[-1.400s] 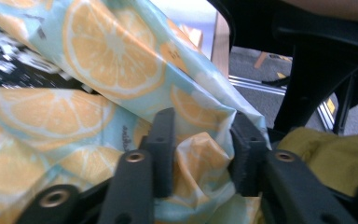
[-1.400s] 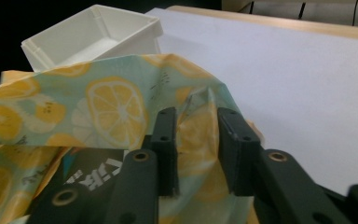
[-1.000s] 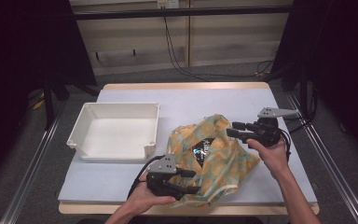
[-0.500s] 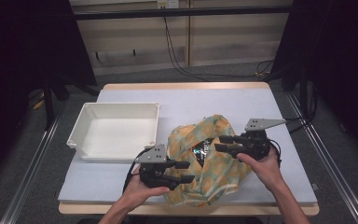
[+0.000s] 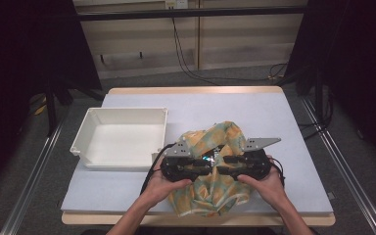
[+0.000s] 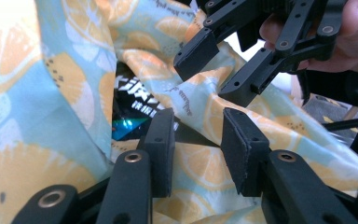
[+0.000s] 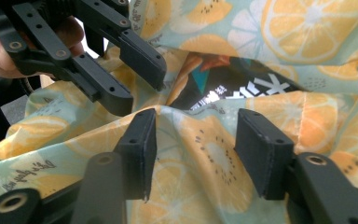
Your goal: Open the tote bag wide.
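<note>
- Both grippers have drawn together since the earlier frames: the left gripper [image 5: 210,166] has risen from the near table edge and the right gripper [image 5: 223,165] has swung in from the right, so they now meet nose to nose over the cloth.
- Dark floor and a metal rail [image 5: 34,169] run along the left of the table; black curtains [image 5: 29,44] close that side of the room.
- White tray [image 5: 81,142]: sits on the left half of the table, just beside the cloth.
- Table [image 5: 274,112]: pale blue-grey mat with a wooden rim; its far half lies bare.
- Left gripper, held in the left hand [image 5: 164,182]: jaws apart, resting on a fold of the cloth, nothing clamped between them.
- Citrus-print cloth [image 5: 227,137]: bunched at the near centre of the table, wrapped round a dark printed packet [image 6: 135,107] seen through a gap in the folds.
- Right gripper, held in the right hand [image 5: 264,182]: jaws apart, straddling a raised ridge of the cloth without pinching it.
- Pale wall panels [image 5: 245,29] with trailing black cables [image 5: 186,58] stand behind the table; a second rail and a dark curtain lie at the right.
</note>
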